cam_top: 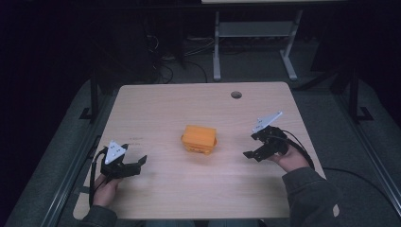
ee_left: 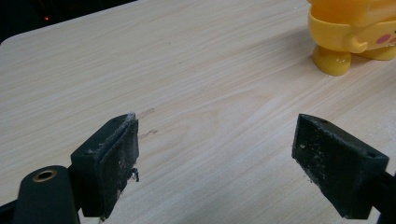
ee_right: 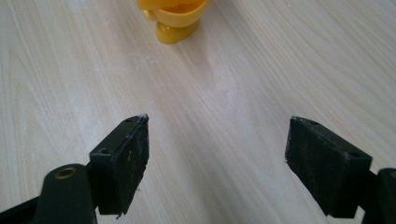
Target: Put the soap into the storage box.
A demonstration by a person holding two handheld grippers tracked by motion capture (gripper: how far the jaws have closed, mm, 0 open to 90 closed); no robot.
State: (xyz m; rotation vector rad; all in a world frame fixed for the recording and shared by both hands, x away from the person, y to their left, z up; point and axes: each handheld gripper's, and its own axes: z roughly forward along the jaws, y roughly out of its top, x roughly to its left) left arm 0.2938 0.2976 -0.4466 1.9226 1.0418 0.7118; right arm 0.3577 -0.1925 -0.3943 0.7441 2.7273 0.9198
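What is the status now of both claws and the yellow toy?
Left claw open, empty. Right claw open, empty. Yellow toy standing mid-table between them, untouched. Nothing in the way.

Dim overhead view (sharp close-ups)

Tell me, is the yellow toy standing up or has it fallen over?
Standing up. The yellow toy rests on its stubby feet on the table, seen in the left gripper view, with nothing holding it.
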